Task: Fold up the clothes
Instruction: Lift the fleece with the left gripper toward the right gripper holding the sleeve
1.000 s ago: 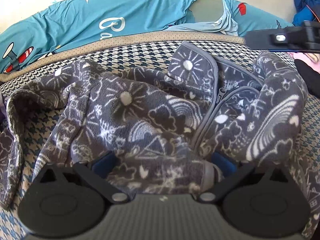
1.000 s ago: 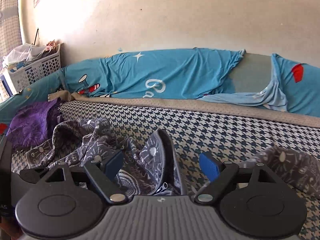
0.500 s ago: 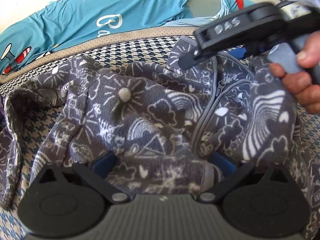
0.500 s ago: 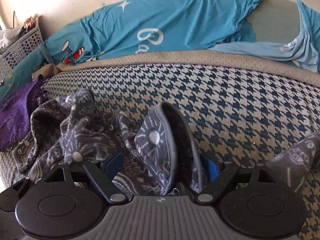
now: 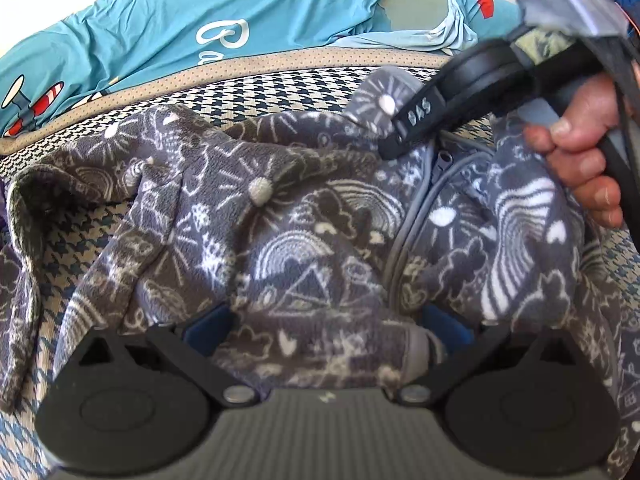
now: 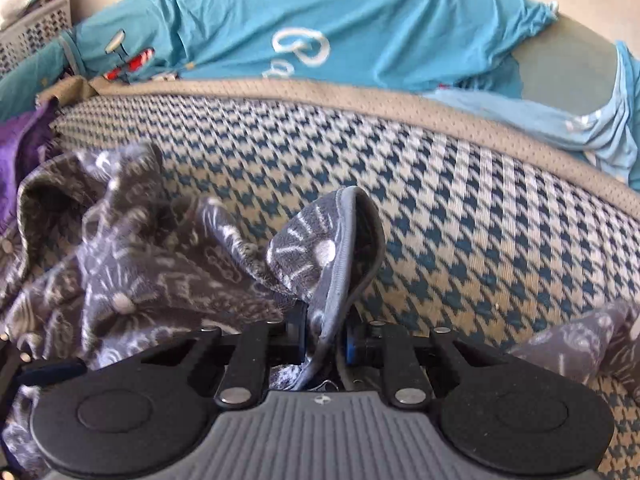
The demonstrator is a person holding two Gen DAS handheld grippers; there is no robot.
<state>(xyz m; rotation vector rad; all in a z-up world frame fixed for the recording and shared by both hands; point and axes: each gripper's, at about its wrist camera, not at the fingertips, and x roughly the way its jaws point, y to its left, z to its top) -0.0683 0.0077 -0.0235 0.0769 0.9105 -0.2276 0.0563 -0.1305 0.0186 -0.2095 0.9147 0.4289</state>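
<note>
Closing since a moment ago, the right gripper [image 6: 323, 340] now pinches the one grey fleece jacket's [image 5: 304, 216] collar; left gripper [image 5: 326, 326] stays spread around its hem.

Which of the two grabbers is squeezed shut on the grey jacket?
The right gripper: its blue pads are pinched together on the grey patterned jacket's trimmed edge. The left gripper has its pads wide apart, with jacket fabric just lying between them.
</note>
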